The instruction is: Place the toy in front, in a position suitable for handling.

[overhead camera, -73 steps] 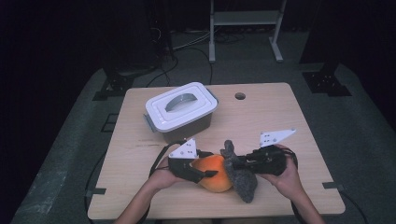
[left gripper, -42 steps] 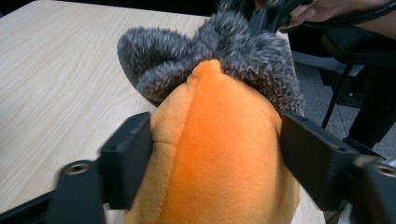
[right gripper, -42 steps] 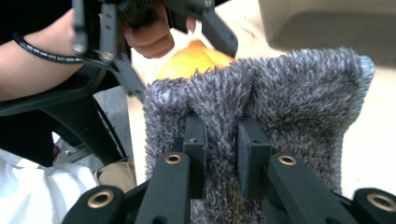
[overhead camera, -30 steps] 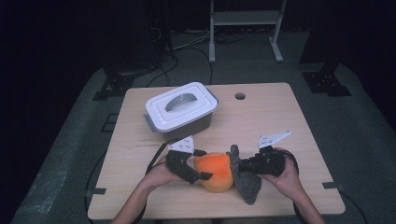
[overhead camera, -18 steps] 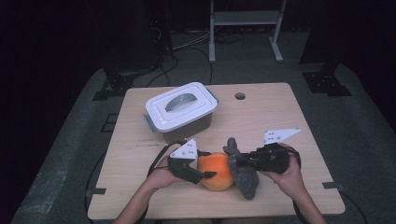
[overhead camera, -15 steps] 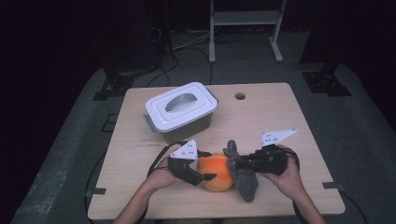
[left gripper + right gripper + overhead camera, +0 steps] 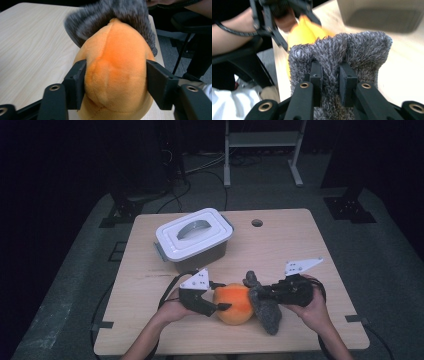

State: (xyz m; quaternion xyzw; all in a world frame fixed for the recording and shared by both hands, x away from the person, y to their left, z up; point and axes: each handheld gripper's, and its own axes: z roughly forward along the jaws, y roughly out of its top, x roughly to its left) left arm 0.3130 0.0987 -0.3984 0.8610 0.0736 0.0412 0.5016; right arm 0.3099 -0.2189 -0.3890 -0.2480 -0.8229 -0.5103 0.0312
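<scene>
Plush toy: its orange body [image 7: 117, 75] sits between the two black jaws of the left gripper [image 7: 222, 307], on the near part of the table [image 7: 280, 245], while its grey fuzzy part [image 7: 352, 50] is pinched in the right gripper [image 7: 330, 75]. In the left gripper view the jaws have just been closing and now stand against both flanks of the orange body, denting the plush a little; I read that as a grasp, though a light one. The right gripper's jaws are clenched hard on a fold of grey fabric, with only a thin ridge of pile between them.

The risks follow from that. The orange body is round and soft, so if the left jaws squeeze no further it could slide out forward, away from that gripper, once the hands pull apart. The right grip holds only a small fold, so a sharp tug might let the pile slip through the pads, or strain the seam where grey meets orange. Beyond the left gripper stands a lidded white box [image 7: 192, 240], well apart from the toy; a slip seems unlikely to reach it.
</scene>
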